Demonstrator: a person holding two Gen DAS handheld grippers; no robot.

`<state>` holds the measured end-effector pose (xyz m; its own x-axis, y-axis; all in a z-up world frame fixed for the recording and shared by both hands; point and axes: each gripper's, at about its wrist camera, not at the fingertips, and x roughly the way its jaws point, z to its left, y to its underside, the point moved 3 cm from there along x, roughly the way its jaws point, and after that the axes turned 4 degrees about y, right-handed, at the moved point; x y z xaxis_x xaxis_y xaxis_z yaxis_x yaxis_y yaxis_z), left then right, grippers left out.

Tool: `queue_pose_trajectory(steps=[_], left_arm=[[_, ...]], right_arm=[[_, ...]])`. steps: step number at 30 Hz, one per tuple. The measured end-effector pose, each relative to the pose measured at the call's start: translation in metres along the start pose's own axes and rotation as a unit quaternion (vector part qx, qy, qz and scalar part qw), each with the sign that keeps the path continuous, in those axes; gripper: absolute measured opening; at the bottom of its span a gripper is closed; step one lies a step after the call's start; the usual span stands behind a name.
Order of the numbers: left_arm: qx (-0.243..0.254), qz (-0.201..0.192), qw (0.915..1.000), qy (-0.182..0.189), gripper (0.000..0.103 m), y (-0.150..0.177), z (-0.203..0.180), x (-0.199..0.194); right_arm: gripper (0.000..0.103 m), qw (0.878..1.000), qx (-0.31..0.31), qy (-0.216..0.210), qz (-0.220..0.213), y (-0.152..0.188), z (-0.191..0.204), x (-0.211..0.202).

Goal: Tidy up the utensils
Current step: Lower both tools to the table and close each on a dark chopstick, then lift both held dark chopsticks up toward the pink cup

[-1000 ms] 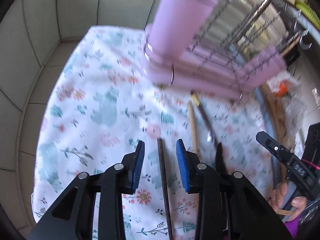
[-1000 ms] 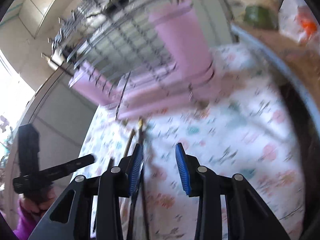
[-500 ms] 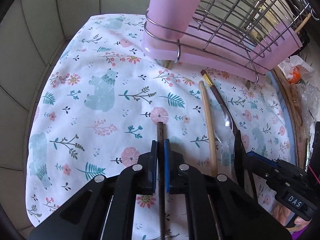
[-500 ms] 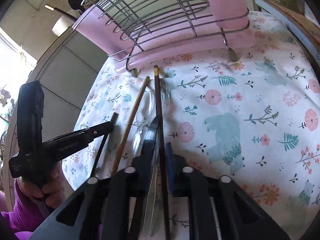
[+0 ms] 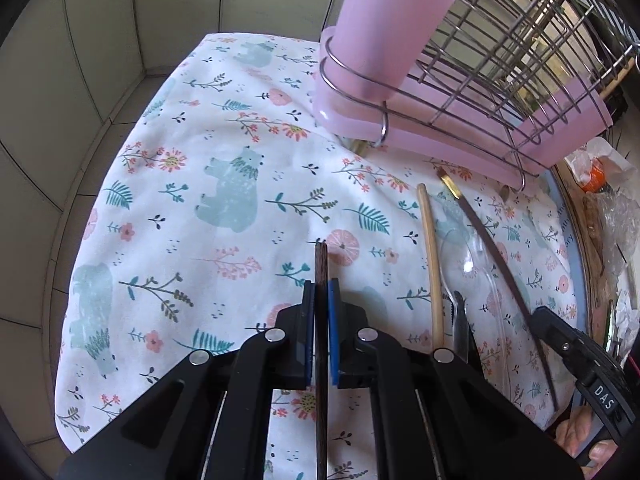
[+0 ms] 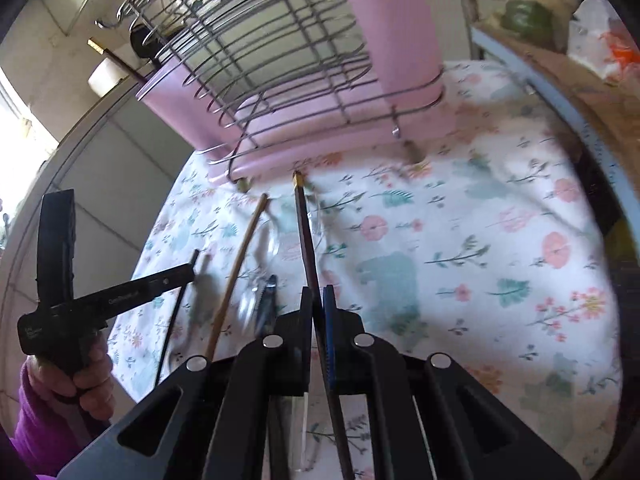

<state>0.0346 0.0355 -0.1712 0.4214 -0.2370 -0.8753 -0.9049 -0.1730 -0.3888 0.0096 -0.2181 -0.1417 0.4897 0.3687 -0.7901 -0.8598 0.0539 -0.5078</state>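
Floral cloth (image 5: 224, 168) w/ bears spread under the jaws; tiled wall (image 5: 80, 60) off left; crinkly plastic bag (image 5: 596, 160) far right.

Pink rack, floral cloth, dark and pale sticks

The cloth (image 5: 224, 184) is white, printed with teal bears, teal ferns and coral-pink flowers. The rack (image 5: 500, 92) is bare grey wire over a pale pink tray (image 5: 440, 148), with a pale pink cup (image 5: 384, 28) at its 9 o'clock end. Each gripper is black with blue pads on its fingers (image 5: 333, 320). The left gripper (image 5: 320, 312) shows a dark brown chopstick (image 5: 321, 264); the right gripper (image 6: 318, 312) a dark brown chopstick with a gold tip (image 6: 304, 220). A light tan stick (image 5: 431, 256) lies beside a clear spoon (image 5: 466, 256). The wall tiles (image 5: 80, 60) are grey-beige. A sleeve (image 6: 36, 436) is purple.
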Motion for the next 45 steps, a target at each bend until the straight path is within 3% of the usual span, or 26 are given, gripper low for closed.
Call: queue_pose_trajectory(steps=[10, 12, 15, 18, 19, 26, 32, 38, 40, 45], left_arm=[[-0.008, -0.001, 1.0, -0.004, 0.005, -0.003, 0.002, 0.005], [-0.006, 0.001, 1.0, -0.004, 0.005, -0.003, 0.002, 0.006], [-0.004, 0.005, 1.0, -0.002, 0.005, -0.004, 0.002, 0.007], [0.001, 0.009, 1.0, -0.001, 0.006, -0.006, 0.002, 0.008], [0.004, 0.009, 1.0, -0.001, 0.006, -0.006, 0.002, 0.009], [0.021, 0.015, 0.9997, -0.001, 0.006, -0.01, 0.0, 0.013], [0.045, 0.049, 0.9978, 0.003, 0.007, -0.021, -0.002, 0.02], [0.031, 0.097, 0.9947, 0.019, 0.007, -0.035, 0.001, 0.026], [0.032, 0.105, 0.9938, 0.017, 0.007, -0.038, 0.0, 0.028], [0.047, 0.102, 0.9937, 0.003, 0.007, -0.043, -0.006, 0.031]], right_arm=[[0.0, 0.996, 0.044, 0.04, -0.059, 0.002, -0.027, -0.034], [0.0, 0.997, 0.039, 0.043, -0.05, 0.004, -0.027, -0.032], [0.005, 0.999, 0.024, 0.022, -0.027, 0.002, -0.022, -0.024], [0.025, 1.0, -0.007, 0.009, -0.027, -0.008, -0.006, -0.02], [0.025, 0.999, -0.021, 0.01, -0.028, -0.014, 0.001, -0.017], [0.025, 0.992, -0.12, 0.035, 0.002, -0.05, 0.041, 0.022], [0.025, 0.988, -0.142, 0.051, 0.039, -0.08, 0.048, 0.063], [0.021, 0.983, -0.15, 0.082, 0.07, -0.091, 0.047, 0.097], [0.01, 0.984, -0.149, 0.075, 0.068, -0.091, 0.047, 0.099], [0.009, 0.988, -0.145, 0.046, 0.031, -0.093, 0.051, 0.076]])
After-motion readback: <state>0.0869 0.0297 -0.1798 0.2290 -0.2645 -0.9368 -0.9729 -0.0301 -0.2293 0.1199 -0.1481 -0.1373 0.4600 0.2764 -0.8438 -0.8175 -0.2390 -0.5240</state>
